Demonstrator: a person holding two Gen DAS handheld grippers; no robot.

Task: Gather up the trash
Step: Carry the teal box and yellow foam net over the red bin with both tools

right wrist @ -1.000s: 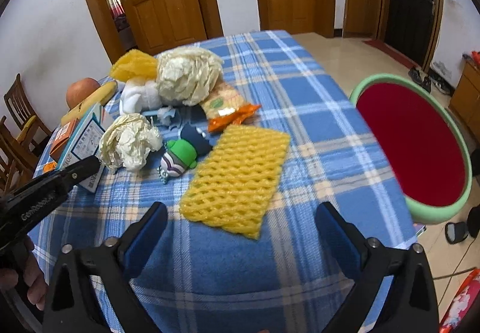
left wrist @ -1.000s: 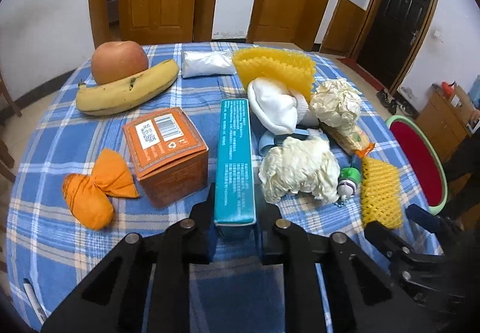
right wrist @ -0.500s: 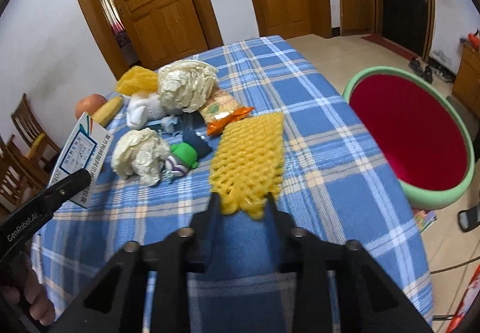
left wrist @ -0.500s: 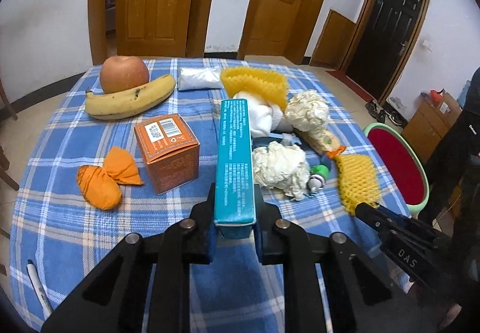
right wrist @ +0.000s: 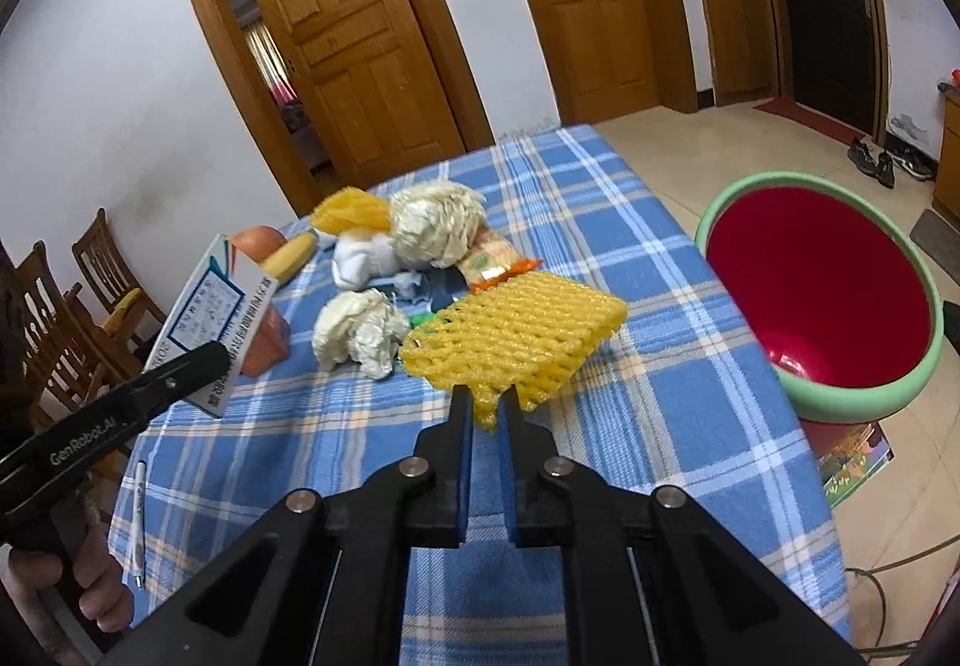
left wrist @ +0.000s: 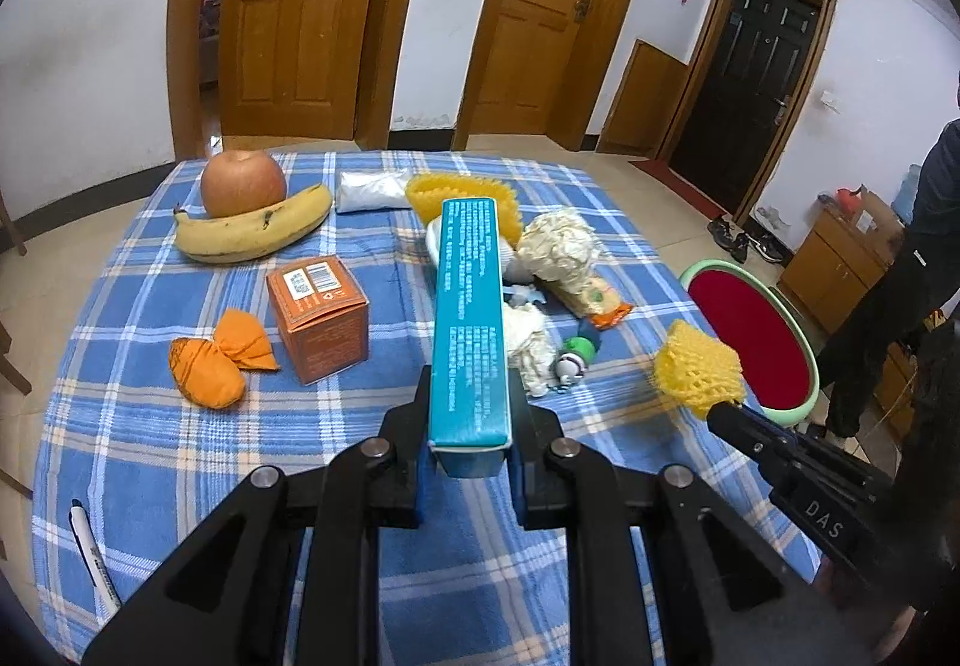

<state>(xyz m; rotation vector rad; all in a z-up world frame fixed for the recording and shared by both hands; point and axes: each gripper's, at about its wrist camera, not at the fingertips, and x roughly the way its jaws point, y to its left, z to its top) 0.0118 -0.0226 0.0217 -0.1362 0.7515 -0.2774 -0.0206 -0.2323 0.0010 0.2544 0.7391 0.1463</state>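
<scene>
On the left of the bench a pen lay by the edge, then an orange wrapper, an orange carton, and a banana with an apple behind. The left tool was clenched on the end of a long teal box, lifted clear of the cloth. Past it sat crumpled paper, a snack packet and a white sock. The right tool was pinched on one corner of a yellow foam net, which hung above the bench. At far right the red bin stood on the floor beside the bench.

Risks, as I judged them: the net, held by a corner only, could tear free or flop short of the bin; the box, gripped at its end, could pivot and slip, or sweep the paper off during the swing right
</scene>
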